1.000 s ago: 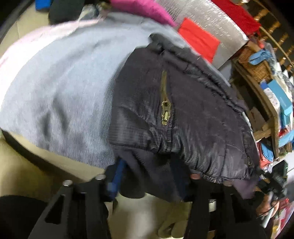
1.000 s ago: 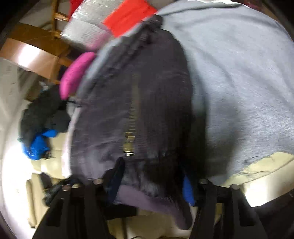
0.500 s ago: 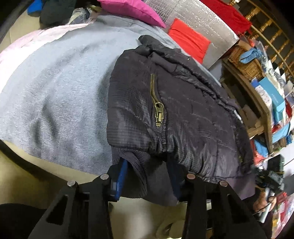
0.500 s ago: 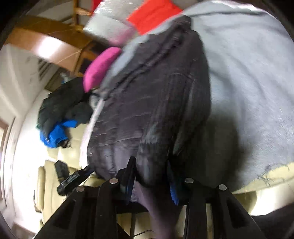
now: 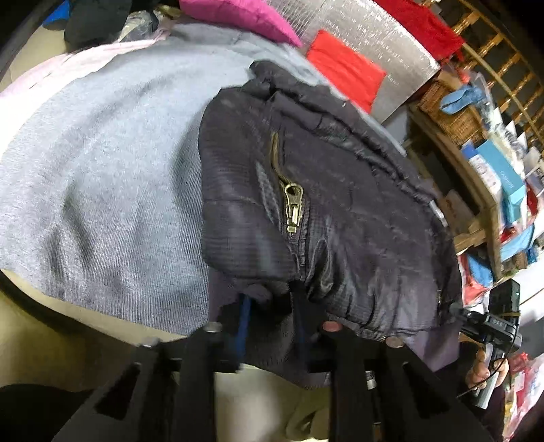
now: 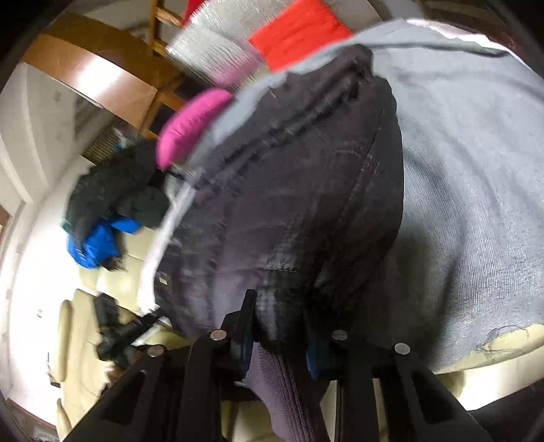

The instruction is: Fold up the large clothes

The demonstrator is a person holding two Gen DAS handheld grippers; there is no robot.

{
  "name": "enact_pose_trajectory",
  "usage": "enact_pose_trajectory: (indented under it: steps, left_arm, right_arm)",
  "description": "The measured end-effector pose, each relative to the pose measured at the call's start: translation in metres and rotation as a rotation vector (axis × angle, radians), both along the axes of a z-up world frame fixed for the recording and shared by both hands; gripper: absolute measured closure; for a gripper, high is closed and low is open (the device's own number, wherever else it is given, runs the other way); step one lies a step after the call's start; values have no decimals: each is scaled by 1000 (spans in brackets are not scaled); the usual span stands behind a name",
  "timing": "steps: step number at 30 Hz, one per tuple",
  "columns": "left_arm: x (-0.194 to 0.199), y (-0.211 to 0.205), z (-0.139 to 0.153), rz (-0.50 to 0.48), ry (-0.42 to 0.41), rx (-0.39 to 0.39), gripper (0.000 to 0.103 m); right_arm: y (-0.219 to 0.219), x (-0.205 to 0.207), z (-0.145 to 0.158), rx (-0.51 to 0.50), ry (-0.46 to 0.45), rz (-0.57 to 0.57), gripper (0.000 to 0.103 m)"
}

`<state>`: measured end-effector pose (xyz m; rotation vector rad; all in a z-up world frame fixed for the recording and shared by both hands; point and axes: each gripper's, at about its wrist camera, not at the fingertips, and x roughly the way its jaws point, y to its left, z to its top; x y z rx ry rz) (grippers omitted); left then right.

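A dark navy quilted jacket (image 5: 340,210) with a brass pocket zipper (image 5: 292,207) lies folded on a grey cloth-covered surface (image 5: 112,176). My left gripper (image 5: 272,312) is shut on the jacket's ribbed hem at its near edge. In the right wrist view the same jacket (image 6: 299,204) fills the middle, and my right gripper (image 6: 282,326) is shut on its hem at the other near corner. The right gripper also shows in the left wrist view (image 5: 493,326), held in a hand at the far right.
A pink cushion (image 5: 238,17), a red cushion (image 5: 343,68) and a silver mat (image 5: 367,30) lie behind the jacket. A wooden shelf with boxes and a basket (image 5: 476,142) stands at the right. Dark and blue clothes (image 6: 108,210) sit on a cream sofa at the left.
Both grippers have stayed shut on the hem. The jacket has shifted slightly, and its near edge has bunched more between the left fingers. The right view has tilted and come nearer.
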<state>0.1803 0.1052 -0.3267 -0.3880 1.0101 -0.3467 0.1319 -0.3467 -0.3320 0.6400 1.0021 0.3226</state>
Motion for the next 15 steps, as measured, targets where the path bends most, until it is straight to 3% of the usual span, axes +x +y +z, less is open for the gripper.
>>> enact_pose_trajectory:
  steps: [1,3,4,5,6,9,15]
  left_arm:
    - [2,-3,-2,-22,15,-10,50]
    - [-1,-11,0,-46,-14,32,49]
    - [-2,-14,1,-54,-26,54,59]
    - [-2,-15,2,-52,-30,72,77]
    - [-1,-13,2,-43,-25,80,81]
    - [0,-6,10,-30,-31,32,85]
    - [10,2,78,-85,-195,-56,87]
  right_arm:
    - [-1,3,-10,-15,49,-18,72]
    - [-4,2,-12,12,43,-25,68]
    - [-2,1,-10,0,25,-11,68]
    - [3,0,-6,-50,4,14,68]
    - [8,1,-5,-75,3,17,72]
    - [10,1,7,-104,-7,9,79]
    - [-29,14,64,6,-144,-49,81]
